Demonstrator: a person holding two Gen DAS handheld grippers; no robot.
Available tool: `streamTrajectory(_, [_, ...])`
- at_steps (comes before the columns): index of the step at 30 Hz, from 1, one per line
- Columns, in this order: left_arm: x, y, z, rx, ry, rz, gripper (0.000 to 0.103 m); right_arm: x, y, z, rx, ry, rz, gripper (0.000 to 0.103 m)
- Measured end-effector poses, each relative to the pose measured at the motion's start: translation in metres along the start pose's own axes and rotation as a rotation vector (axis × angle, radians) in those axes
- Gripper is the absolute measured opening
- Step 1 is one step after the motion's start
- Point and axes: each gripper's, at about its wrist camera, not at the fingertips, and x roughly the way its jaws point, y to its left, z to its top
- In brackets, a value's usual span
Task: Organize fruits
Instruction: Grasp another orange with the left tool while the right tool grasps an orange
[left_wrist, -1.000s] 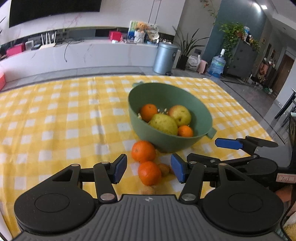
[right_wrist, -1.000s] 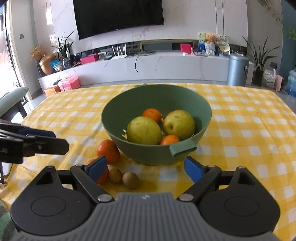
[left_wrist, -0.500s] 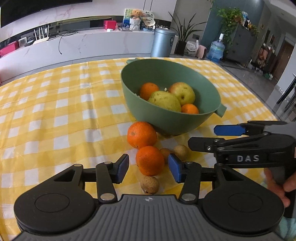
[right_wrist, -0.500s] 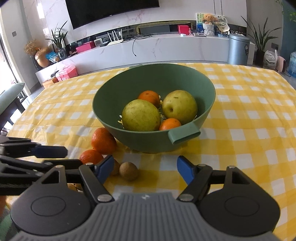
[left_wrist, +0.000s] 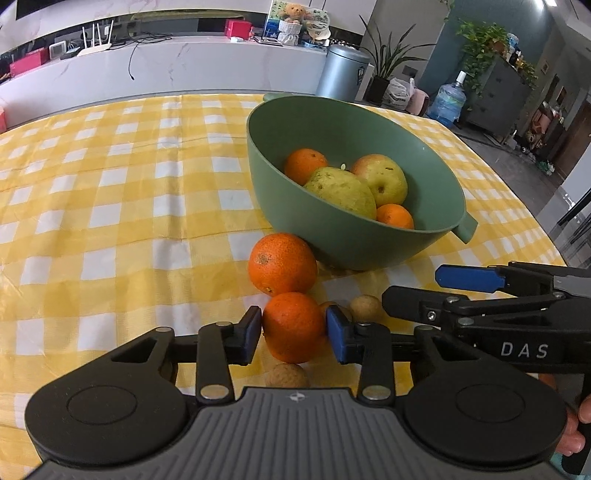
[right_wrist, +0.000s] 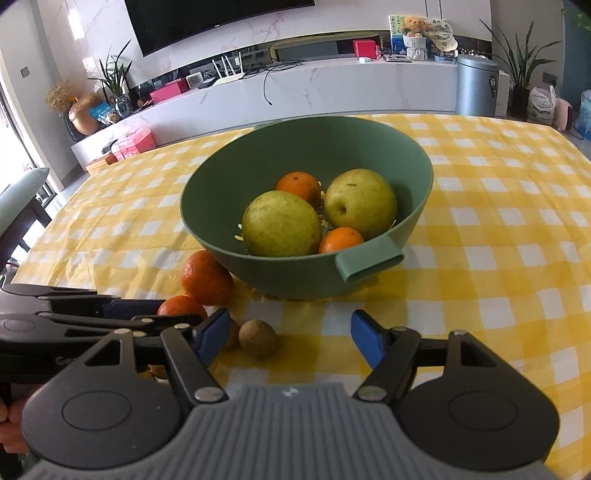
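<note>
My left gripper (left_wrist: 293, 332) is down on the yellow checked cloth, and its closing jaws have their blue pads against both sides of the near orange (left_wrist: 293, 326). A bigger orange (left_wrist: 282, 264) lies just beyond it, against the green bowl (left_wrist: 332, 243). The bowl holds two yellow-green fruits and two oranges. Small brown fruits (left_wrist: 365, 308) lie around the held orange. My right gripper (right_wrist: 290, 328) hovers in front of the bowl (right_wrist: 295, 284), its jaws narrowing. They touch nothing. One brown fruit (right_wrist: 257, 338) lies on the cloth near its left finger.
The bowl's handle (right_wrist: 369, 264) sticks out toward the right gripper. In the left wrist view the right gripper (left_wrist: 424, 291) reaches in close beside the left one, with a hand behind it. Checked cloth stretches to the left and far side of the table.
The left gripper sank toward the cloth and its jaws narrowed from wide around the near orange to touching it. The right gripper's jaws narrowed a little; the bowl and fruit stayed put.
</note>
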Motion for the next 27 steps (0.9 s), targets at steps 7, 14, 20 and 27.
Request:
streamTrajectory(7, [-0.008,0.000,0.000,-0.006,-0.023,0.002,0.041,0.002,0.002,0.000,-0.014,0.001,0.009,0.069])
streamTrajectory(14, [-0.028,0.005,0.000,-0.026,-0.070,0.024,0.040,-0.006,0.006,0.000,-0.029,-0.055,0.028,0.069])
streamTrajectory(20, [-0.040,0.023,0.005,-0.125,-0.131,0.088,0.040,-0.007,0.021,-0.001,-0.083,-0.097,0.056,0.064])
streamTrajectory(27, [-0.036,0.037,0.008,-0.182,-0.113,0.156,0.040,0.011,0.041,-0.002,-0.095,-0.098,0.095,0.061])
